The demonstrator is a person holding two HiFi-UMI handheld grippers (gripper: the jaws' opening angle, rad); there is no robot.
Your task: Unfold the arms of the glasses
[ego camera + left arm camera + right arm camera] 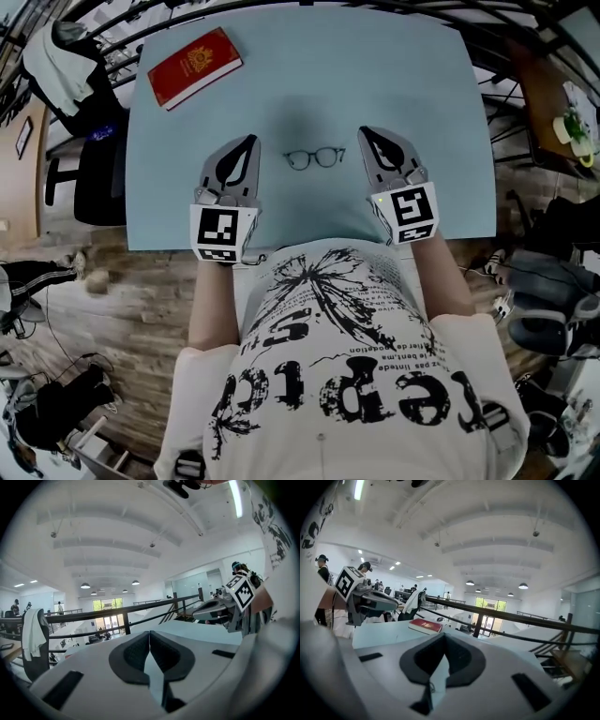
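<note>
Lying flat on the light blue table (412,84), the glasses (315,157) sit near the middle, right between the two claws. Their long side runs across the table from left to right in the head view, with the two round lenses side by side and the right one a tiny bit farther from the person. The thin arms of the glasses are too small to make out. The left gripper (249,141) is just to the left of the glasses and does not touch them. Its two jaws are pressed together with nothing in them. The right gripper (364,133) is just to the right, also not touching, and its jaws are pressed together on nothing too. Both claws point away from the person. A red book (194,67) lies at the far left corner of the table, well apart from the glasses.
</note>
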